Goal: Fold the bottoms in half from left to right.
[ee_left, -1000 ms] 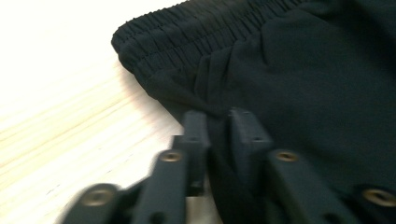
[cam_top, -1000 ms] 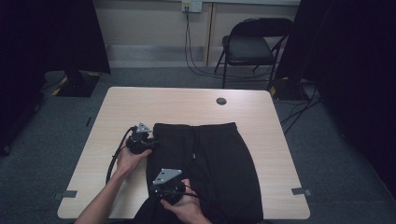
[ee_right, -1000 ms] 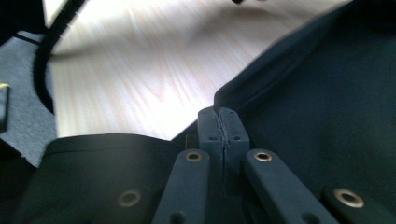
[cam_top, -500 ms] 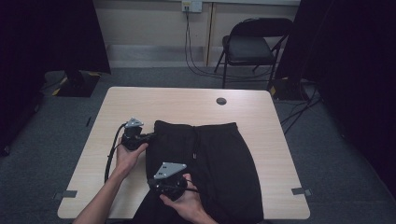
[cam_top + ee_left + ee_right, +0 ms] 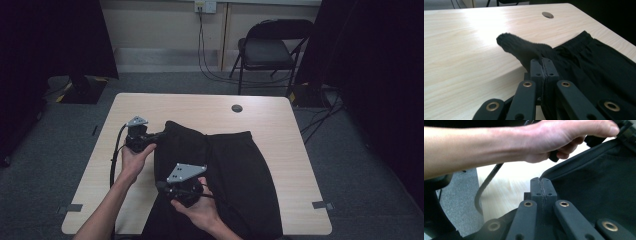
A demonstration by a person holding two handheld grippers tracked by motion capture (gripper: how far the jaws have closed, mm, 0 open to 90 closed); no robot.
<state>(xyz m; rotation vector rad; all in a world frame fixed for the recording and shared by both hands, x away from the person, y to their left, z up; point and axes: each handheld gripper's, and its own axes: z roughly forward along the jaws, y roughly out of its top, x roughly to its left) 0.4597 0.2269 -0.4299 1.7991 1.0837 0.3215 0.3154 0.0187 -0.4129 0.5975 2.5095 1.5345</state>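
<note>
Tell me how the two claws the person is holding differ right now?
The left claw pinches the far left corner of the black fabric shorts, near the waistband; the right claw pinches their left edge nearer the person. In the high view, the left claw sits over the pale wooden table beside the shorts, the right over the shorts themselves. Both are shut on cloth.

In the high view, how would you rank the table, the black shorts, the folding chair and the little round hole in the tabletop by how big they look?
1. Table, largest.
2. Black shorts.
3. Folding chair; it stands farther from the camera, so it may look smaller than it is.
4. Round hole, smallest.
</note>
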